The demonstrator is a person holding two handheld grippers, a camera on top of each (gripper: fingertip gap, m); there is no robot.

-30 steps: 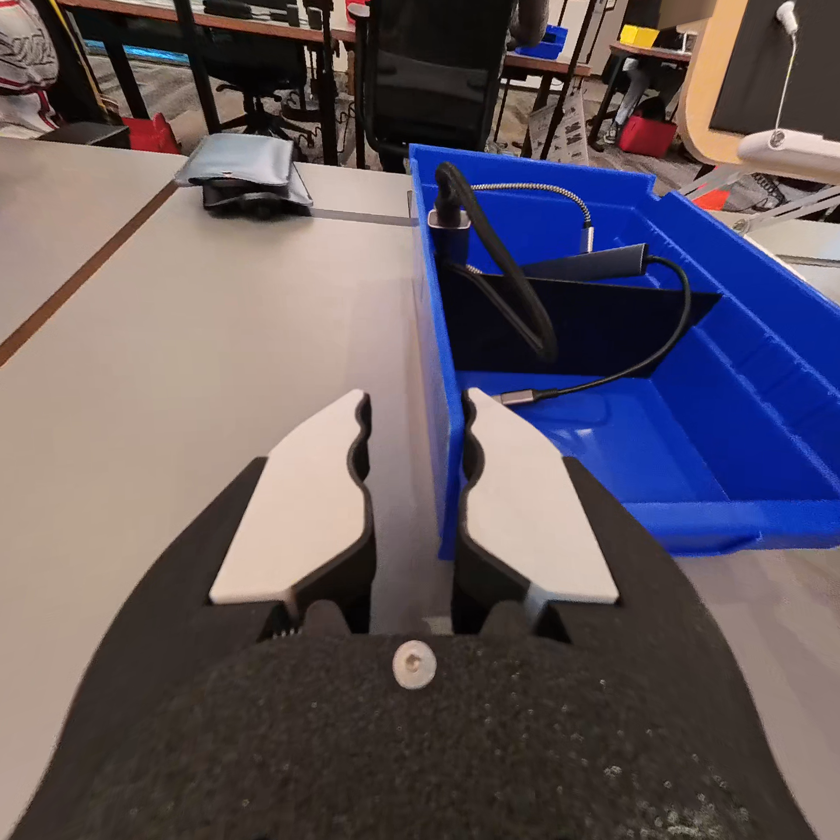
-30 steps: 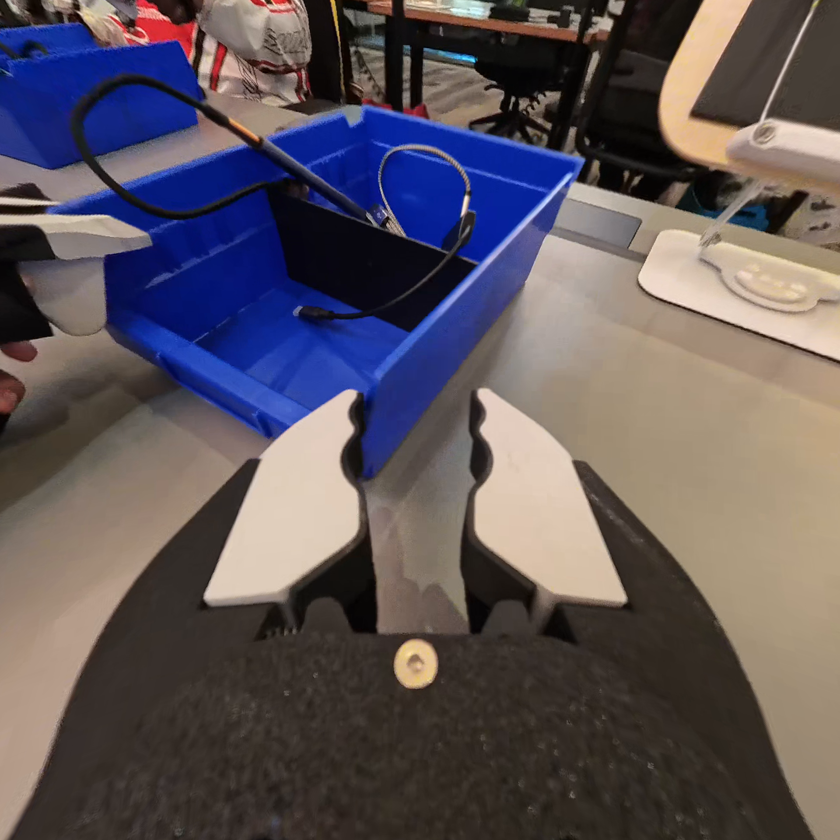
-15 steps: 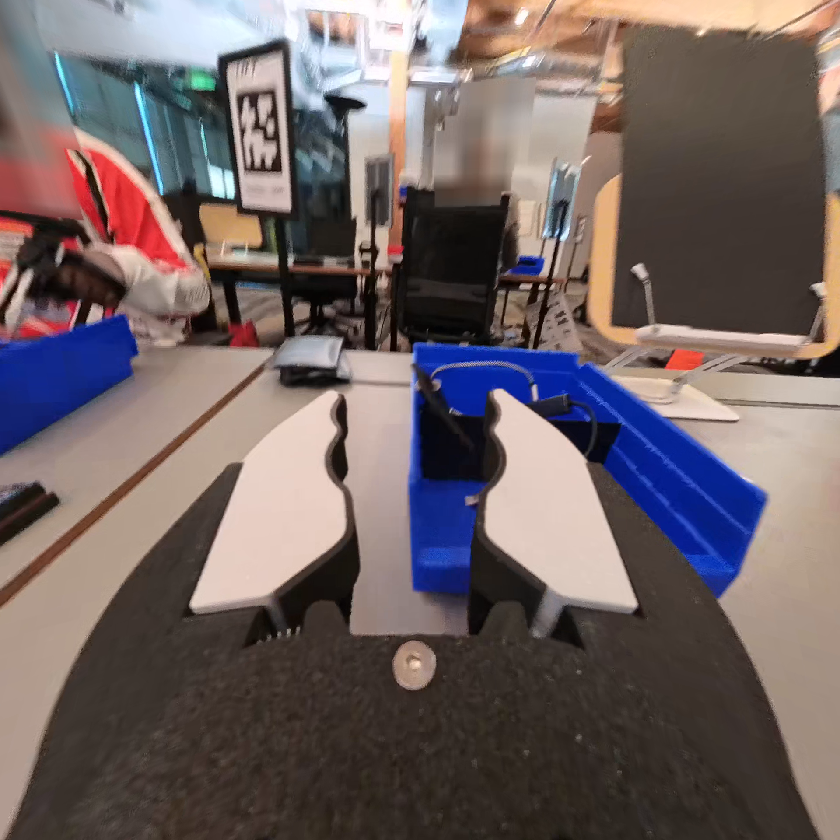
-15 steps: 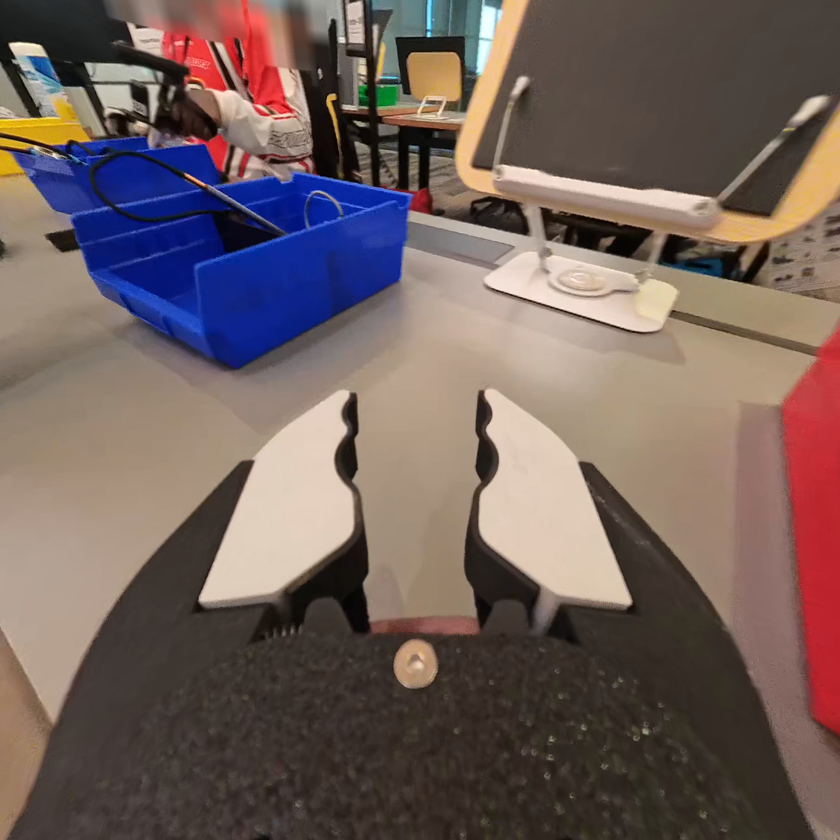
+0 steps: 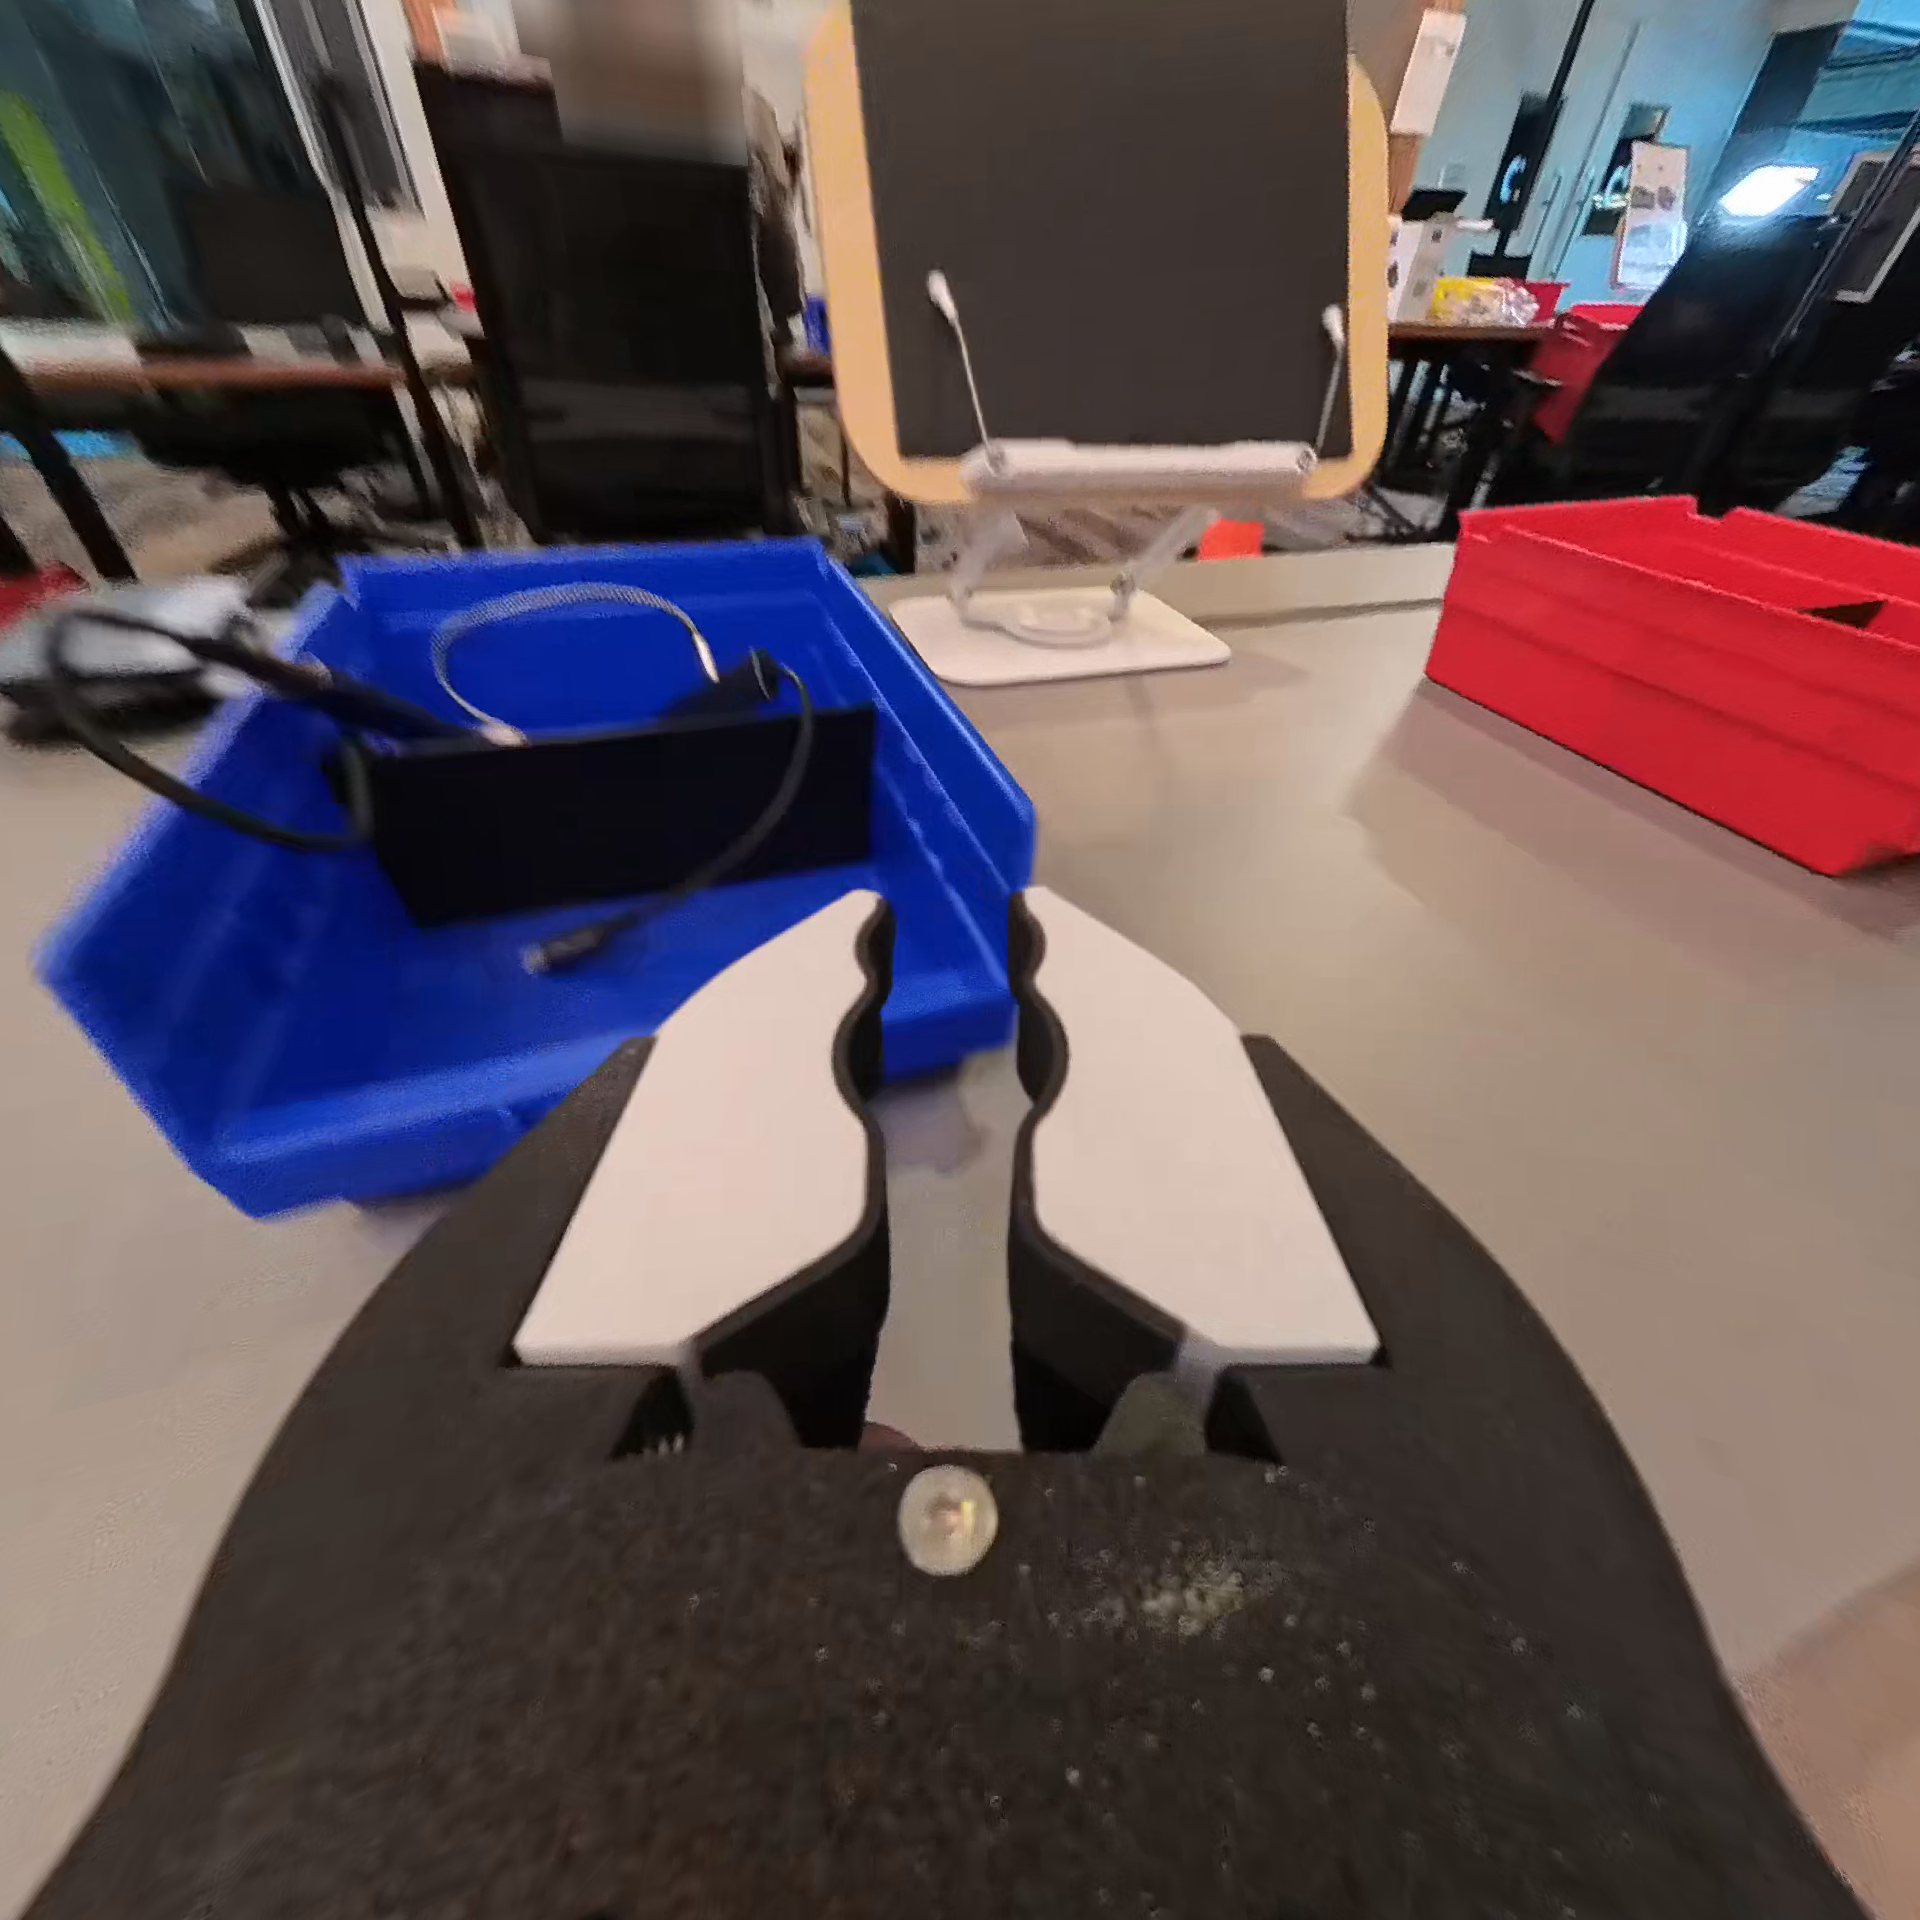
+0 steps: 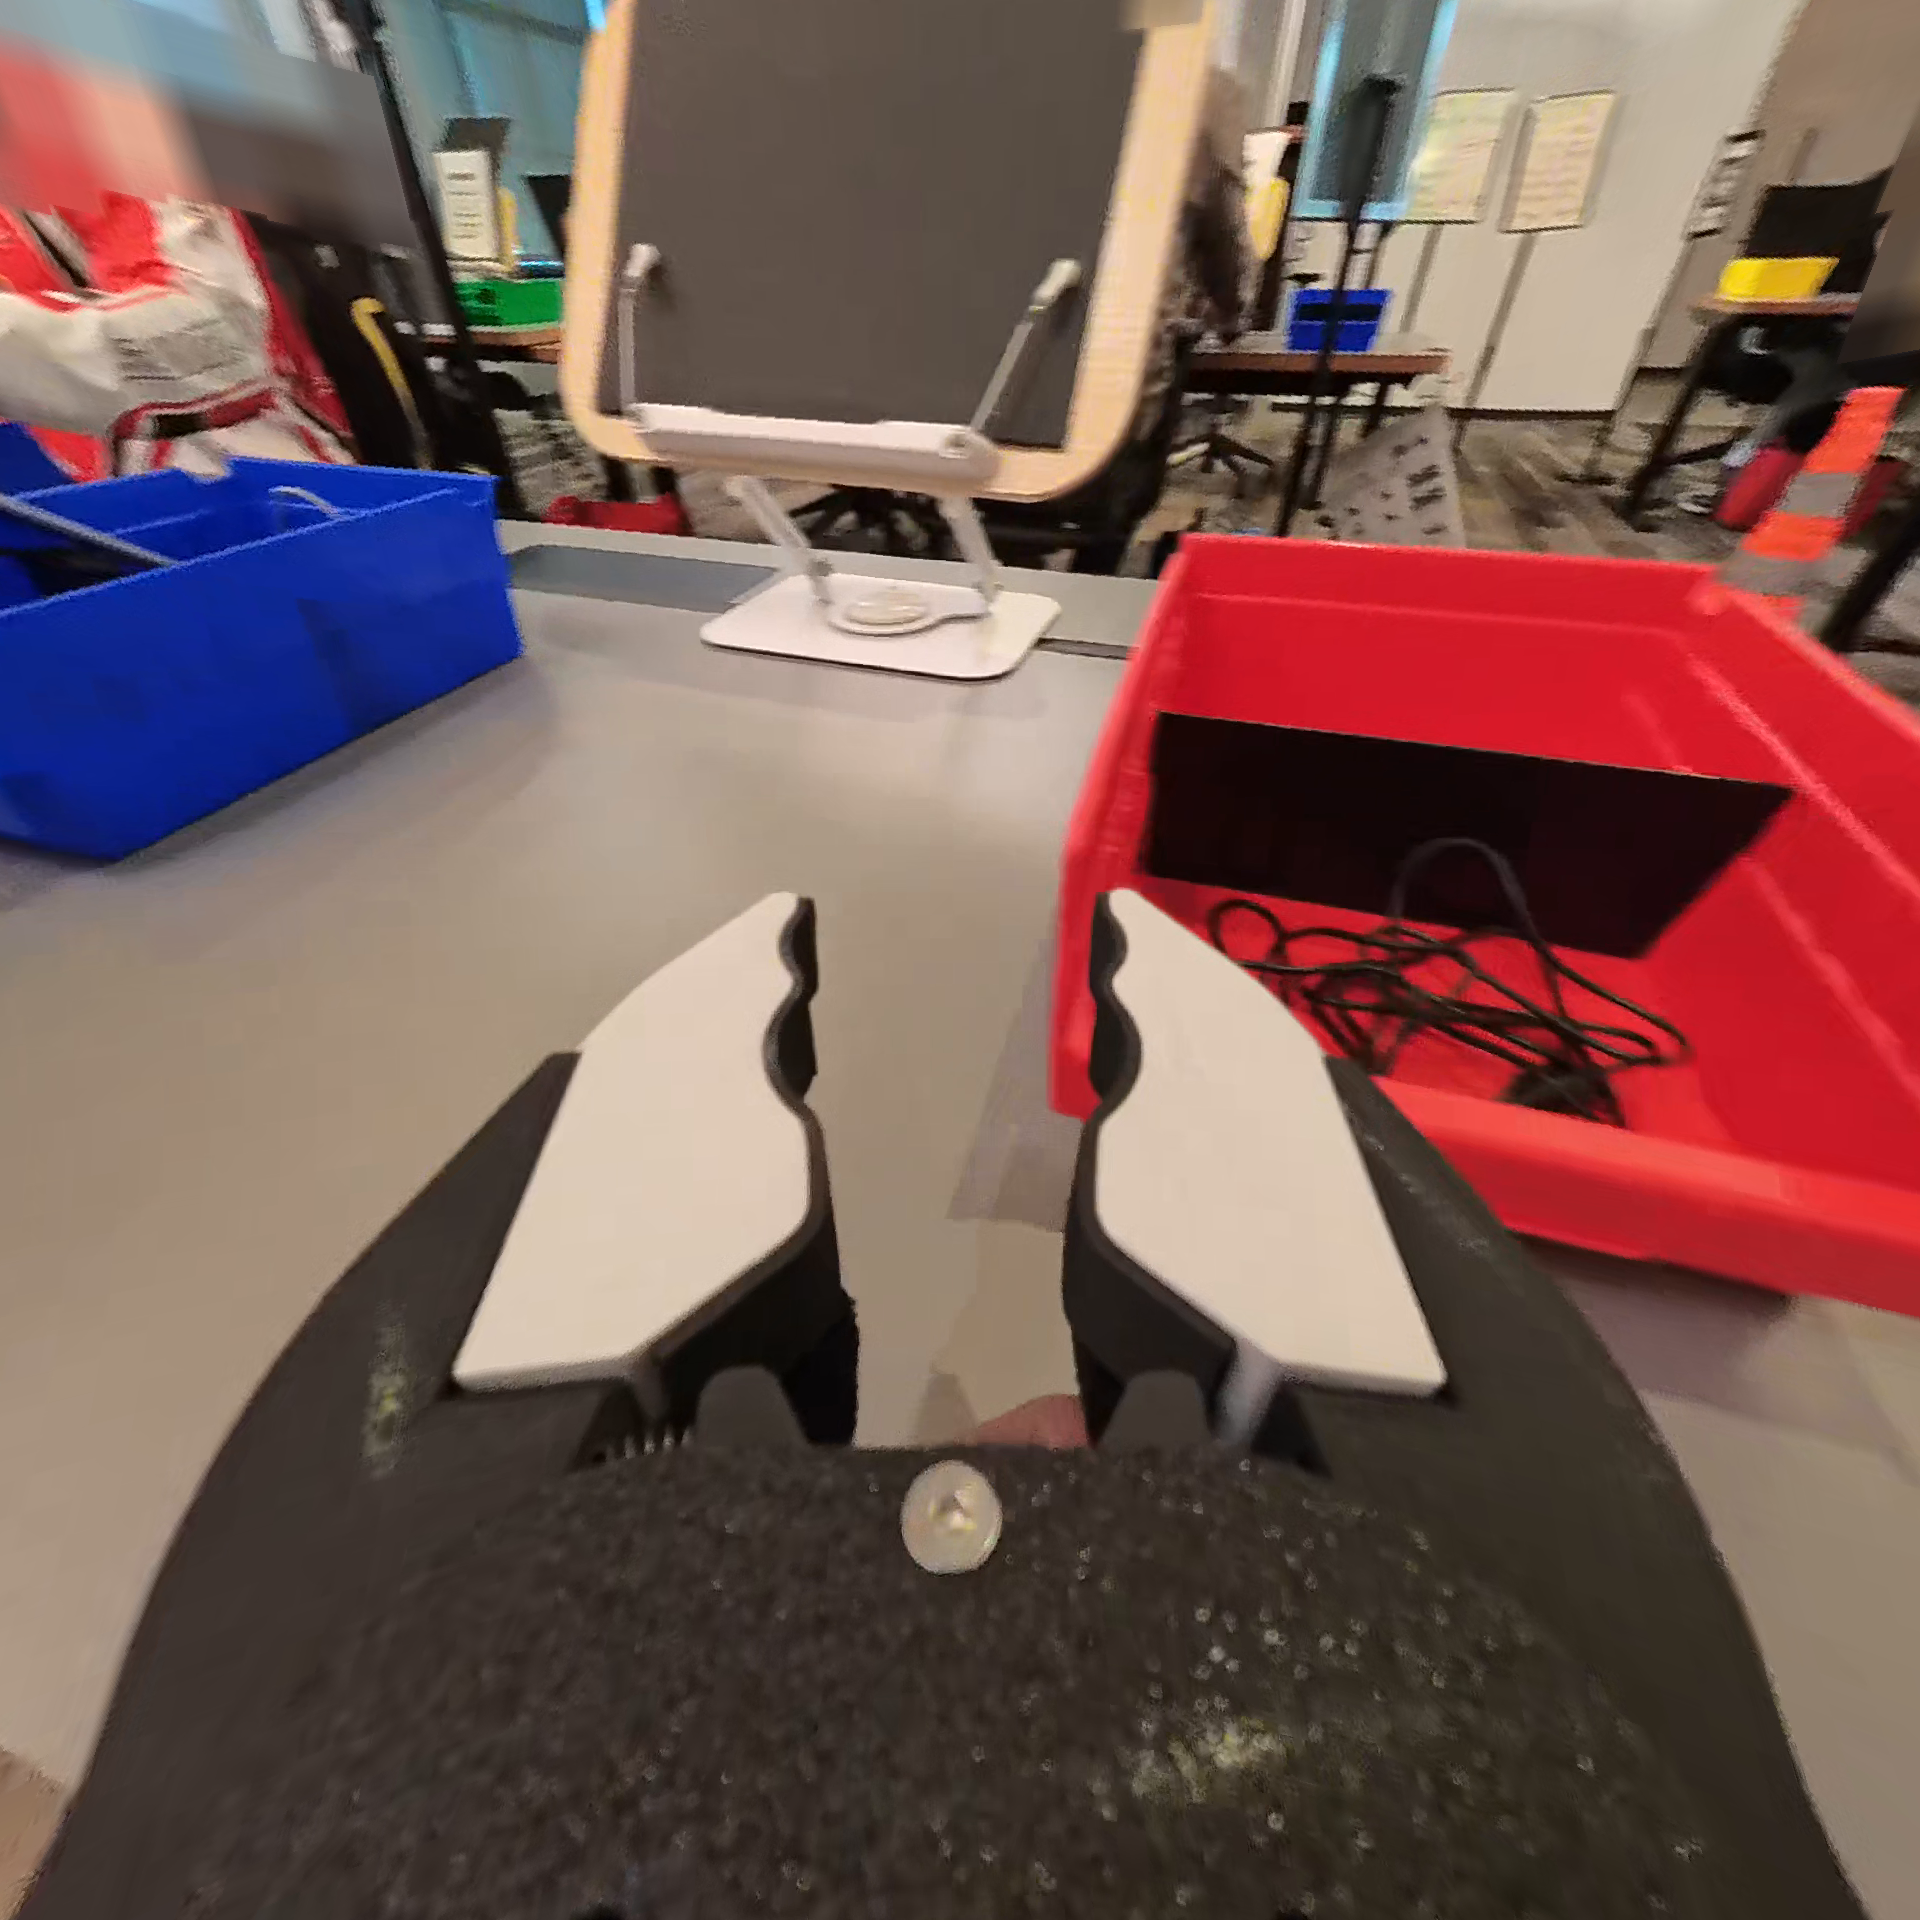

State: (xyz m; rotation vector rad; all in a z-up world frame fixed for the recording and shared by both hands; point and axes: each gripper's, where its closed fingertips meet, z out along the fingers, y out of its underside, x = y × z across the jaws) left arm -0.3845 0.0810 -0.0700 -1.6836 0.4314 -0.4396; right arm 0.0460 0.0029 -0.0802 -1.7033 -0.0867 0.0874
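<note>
My left gripper is open and empty, its fingers a small gap apart, just in front of the near right corner of a blue bin. The bin has a black divider and holds a black cable and a braided grey cable. My right gripper is open and empty above the grey table, just left of a red bin. The red bin has a black divider and holds a tangled black cable. The blue bin shows in the right wrist view at far left.
A tablet on a white stand stands at the back of the table between the bins; it also shows in the right wrist view. The red bin sits at the right in the left wrist view. A person in red and white is behind the blue bin. Tip to tip, the grippers are about 45 cm apart.
Both grippers have pulled back from the blue bin and swung right. The left now faces the bin's right corner; the right now faces the red bin, with its fingers wider apart.
</note>
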